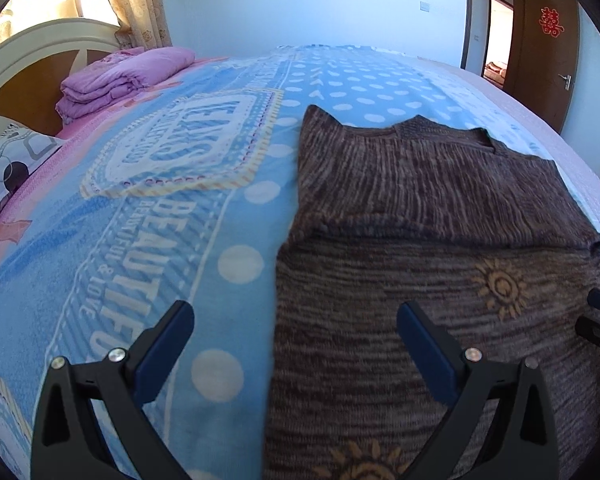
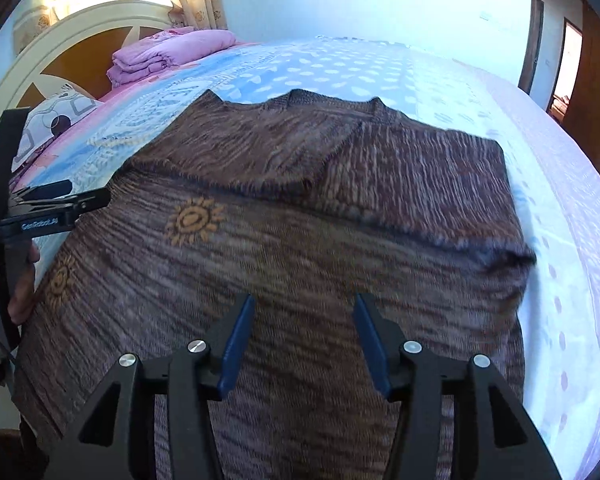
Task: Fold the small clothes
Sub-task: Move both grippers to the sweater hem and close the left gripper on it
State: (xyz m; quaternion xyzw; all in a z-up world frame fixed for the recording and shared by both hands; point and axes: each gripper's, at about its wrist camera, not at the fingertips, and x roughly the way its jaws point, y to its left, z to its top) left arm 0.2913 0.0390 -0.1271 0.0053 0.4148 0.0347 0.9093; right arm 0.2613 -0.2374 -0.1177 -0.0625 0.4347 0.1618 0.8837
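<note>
My brown knit sweater (image 2: 300,208) lies partly folded on the blue dotted blanket (image 1: 160,208), sleeves turned in over the body. My left gripper (image 1: 296,328) hangs with jaws wide apart, holding nothing; my right gripper (image 2: 304,320) is parted above the knit, empty.

A sweater (image 2: 300,216) is spread flat on the bedspread (image 1: 140,240), its neckline turned away from both cameras and its sleeves folded across the chest. A folded quilt (image 1: 120,76) is stacked at the far left by the headboard (image 1: 28,52), with a pillow (image 1: 16,160) nearer on that side. A doorway (image 1: 496,36) is seen beyond the bed at the right.
</note>
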